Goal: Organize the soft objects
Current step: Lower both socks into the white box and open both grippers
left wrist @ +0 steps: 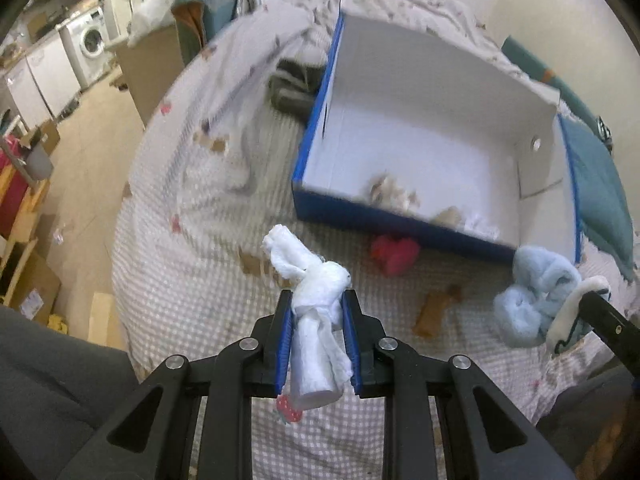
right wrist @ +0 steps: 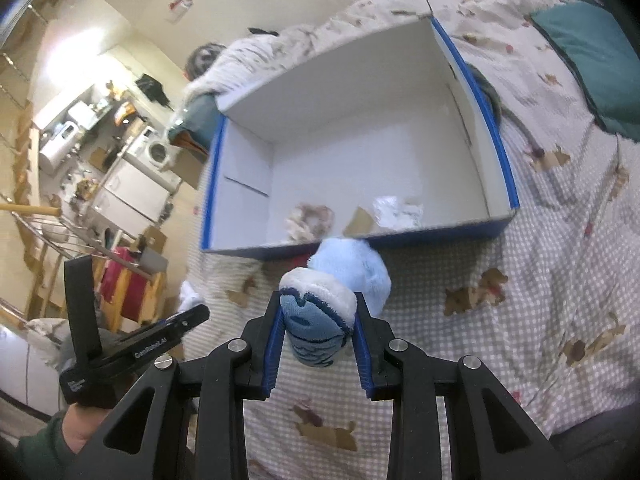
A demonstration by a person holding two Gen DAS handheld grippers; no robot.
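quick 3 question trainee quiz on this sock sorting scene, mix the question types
1. True or false: the left tool holds a white knotted sock.
2. What colour is the sock bundle in the right tool? A red, B light blue, C green.
3. Fill in: the red item lies ___ the blue box.

Key: 1 true; 2 B; 3 outside, on the bedcover by the box's near wall.

White sock pinched above a checked bedspread

The left gripper (left wrist: pixel 318 300) clamps a knotted white sock (left wrist: pixel 316 304) at lower centre. A blue box (left wrist: pixel 400 216) sits upper right, a red sock (left wrist: pixel 394 254) just below it, a light blue sock (left wrist: pixel 532 296) at right.
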